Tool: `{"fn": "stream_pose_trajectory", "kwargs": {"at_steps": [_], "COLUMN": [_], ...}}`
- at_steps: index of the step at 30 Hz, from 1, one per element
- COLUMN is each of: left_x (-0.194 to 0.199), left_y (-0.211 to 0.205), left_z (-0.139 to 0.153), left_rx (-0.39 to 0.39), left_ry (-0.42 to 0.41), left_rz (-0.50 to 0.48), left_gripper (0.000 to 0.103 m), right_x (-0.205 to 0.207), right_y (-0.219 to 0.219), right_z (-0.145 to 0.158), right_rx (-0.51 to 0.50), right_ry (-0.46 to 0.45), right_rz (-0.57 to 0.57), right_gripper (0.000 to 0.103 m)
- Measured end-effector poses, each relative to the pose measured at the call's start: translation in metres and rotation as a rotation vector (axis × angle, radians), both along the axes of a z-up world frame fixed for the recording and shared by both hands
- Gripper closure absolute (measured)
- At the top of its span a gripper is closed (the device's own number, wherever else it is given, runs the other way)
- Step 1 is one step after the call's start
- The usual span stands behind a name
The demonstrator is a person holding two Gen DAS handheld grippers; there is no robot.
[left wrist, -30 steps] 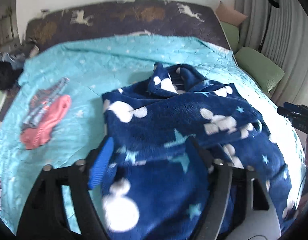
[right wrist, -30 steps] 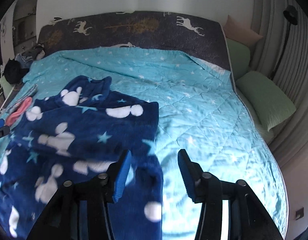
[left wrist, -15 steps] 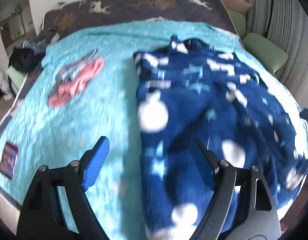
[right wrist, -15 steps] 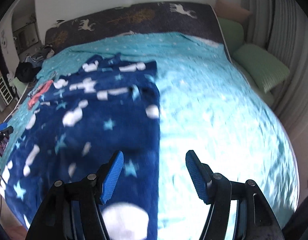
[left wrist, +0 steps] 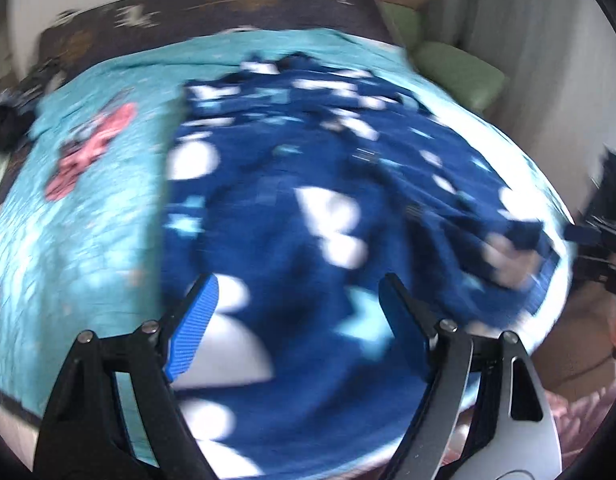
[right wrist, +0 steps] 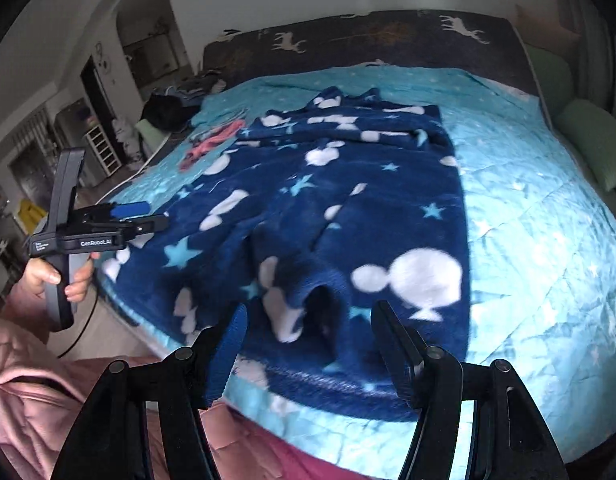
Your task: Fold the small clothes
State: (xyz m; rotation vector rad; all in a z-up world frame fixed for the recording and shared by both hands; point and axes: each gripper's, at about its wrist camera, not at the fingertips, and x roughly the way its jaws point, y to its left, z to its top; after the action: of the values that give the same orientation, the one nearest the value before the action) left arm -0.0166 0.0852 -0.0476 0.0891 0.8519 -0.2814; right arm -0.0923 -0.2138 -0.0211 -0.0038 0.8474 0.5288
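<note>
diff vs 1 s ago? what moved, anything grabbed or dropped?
Both grippers pulled back toward the foot of the bed. The left gripper let go of the navy fleece garment; the right gripper has just been opening, with no fabric pinched. The garment now lies spread flatter on the teal quilt. The pink clothes stayed put.

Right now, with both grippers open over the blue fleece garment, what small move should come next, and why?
Probably lower the right gripper onto the near hem of the blue fleece garment and close on it. The garment lies spread on the turquoise quilt, unfolded, and neither gripper holds anything; the right jaws stand open just above that edge, the left gripper likewise.
</note>
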Motion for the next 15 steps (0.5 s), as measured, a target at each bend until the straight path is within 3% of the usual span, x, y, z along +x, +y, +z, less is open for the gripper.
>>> {"fn": "stream_pose_trajectory", "kwargs": {"at_steps": [5,10,13,14,15], "left_x": [-0.013,-0.025,-0.027,-0.026,-0.024], "left_y": [-0.051,-0.085,-0.093,-0.096,-0.098], "left_z": [-0.007,-0.018,-0.029,-0.033,-0.036], "left_rx": [-0.042,-0.011,0.022,0.046,0.068], "left_ry": [0.044,0.074,0.100,0.102,0.102], "left_rz": [-0.189,-0.338,-0.358,-0.346,-0.328], "left_gripper": [0.021,0.021,0.021,0.025,0.044], "right_x": [0.015,0.031,0.033,0.035,0.037], "right_y": [0.019,0.018,0.015,0.015,0.015], "right_z": [-0.027,-0.039,-0.039,-0.040,-0.040], "right_rx": [0.042,0.077,0.110,0.129,0.142], "right_ry": [0.110,0.150,0.152,0.159,0.165], "right_rz": [-0.017,-0.081,-0.113,-0.126,-0.132], "right_gripper": [0.041,0.043,0.043,0.043,0.044]}}
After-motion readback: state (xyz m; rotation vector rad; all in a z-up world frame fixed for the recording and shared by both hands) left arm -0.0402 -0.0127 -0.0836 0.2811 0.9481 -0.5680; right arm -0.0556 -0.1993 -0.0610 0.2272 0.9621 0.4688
